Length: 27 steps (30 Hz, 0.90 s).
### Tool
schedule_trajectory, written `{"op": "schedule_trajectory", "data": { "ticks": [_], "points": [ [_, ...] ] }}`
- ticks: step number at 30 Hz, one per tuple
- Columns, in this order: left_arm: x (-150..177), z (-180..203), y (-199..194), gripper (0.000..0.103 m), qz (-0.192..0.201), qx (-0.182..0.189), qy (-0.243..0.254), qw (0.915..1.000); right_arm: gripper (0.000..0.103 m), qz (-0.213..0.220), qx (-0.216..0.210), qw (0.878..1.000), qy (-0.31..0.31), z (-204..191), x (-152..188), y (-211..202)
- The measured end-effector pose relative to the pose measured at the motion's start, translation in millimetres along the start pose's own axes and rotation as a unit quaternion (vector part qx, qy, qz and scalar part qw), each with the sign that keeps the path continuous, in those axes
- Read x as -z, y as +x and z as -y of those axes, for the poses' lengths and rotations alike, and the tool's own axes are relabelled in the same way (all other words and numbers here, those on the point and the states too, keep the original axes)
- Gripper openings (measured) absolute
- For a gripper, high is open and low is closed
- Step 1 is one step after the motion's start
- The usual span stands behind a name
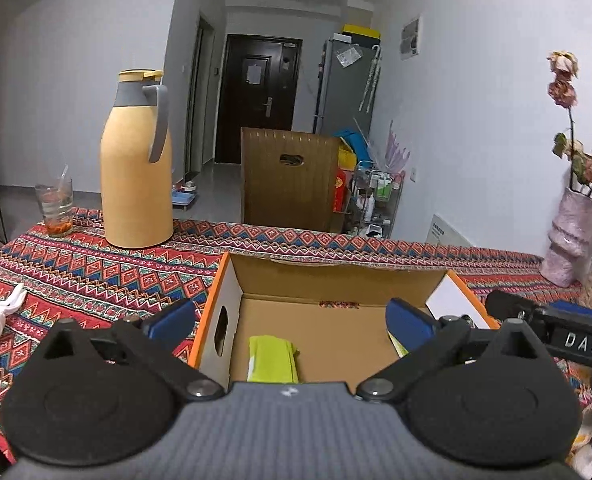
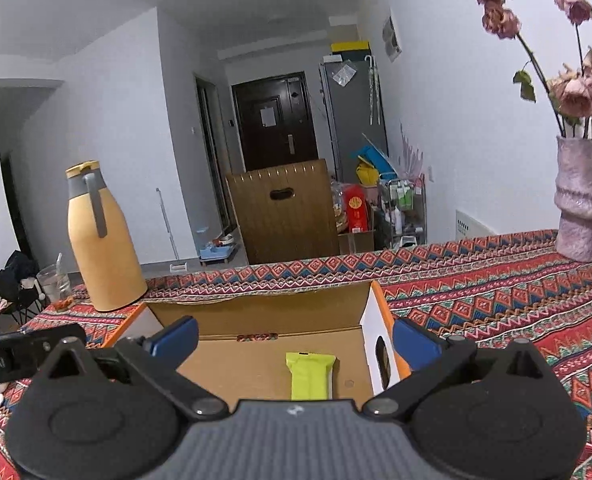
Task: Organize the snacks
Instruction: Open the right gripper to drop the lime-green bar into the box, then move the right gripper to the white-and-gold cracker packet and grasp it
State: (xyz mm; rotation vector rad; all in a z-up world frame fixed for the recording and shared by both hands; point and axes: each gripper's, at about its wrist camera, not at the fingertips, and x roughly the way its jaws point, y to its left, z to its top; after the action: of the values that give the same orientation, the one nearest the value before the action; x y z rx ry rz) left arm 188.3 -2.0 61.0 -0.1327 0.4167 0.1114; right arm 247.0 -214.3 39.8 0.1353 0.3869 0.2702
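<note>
Both the left tongs (image 1: 289,316) and the right tongs (image 2: 296,340) are standing spread wide, holding nothing, above the cardboard box (image 1: 336,276) where a green snack packet (image 2: 310,376) is lying.

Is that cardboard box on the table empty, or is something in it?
Not empty. The open cardboard box has a lime-green snack packet lying flat on its floor; the near part is hidden.

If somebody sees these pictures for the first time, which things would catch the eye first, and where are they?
Probably the open cardboard box on the patterned tablecloth, with a lime-green snack packet lying on its floor. Then the tall yellow thermos at the table's far left, and the pink vase of dried roses at its far right.
</note>
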Motion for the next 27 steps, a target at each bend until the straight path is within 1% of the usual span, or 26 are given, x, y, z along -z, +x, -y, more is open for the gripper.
{"op": "schedule_trajectory", "data": {
  "ticks": [9, 13, 17, 21, 24, 27],
  "points": [
    [13, -4, -36, 0.103, 0.000, 0.004, 0.011, 0.9999, 0.103, 0.004, 0.011, 1.000, -0.008, 4, 15, -45],
    [25, -8, -50, 0.103, -0.007, 0.006, 0.022, 0.9997, 0.103, 0.003, 0.015, 1.000, -0.015, 7, 25, -64],
    [39, -18, -59, 0.103, -0.015, 0.000, 0.031, 0.9994, 0.103, 0.001, 0.022, 0.999, -0.024, 10, 37, -81],
    [51, -31, -65, 0.103, -0.023, -0.007, 0.029, 0.9993, 0.103, -0.004, 0.026, 0.999, -0.027, 17, 52, -97],
    [62, -41, -67, 0.103, -0.029, -0.010, 0.030, 0.9991, 0.103, -0.008, 0.027, 0.999, -0.024, 24, 70, -107],
    [72, -50, -64, 0.103, -0.036, -0.014, 0.025, 0.9990, 0.103, -0.011, 0.037, 0.999, -0.026, 28, 88, -114]
  ]
}}
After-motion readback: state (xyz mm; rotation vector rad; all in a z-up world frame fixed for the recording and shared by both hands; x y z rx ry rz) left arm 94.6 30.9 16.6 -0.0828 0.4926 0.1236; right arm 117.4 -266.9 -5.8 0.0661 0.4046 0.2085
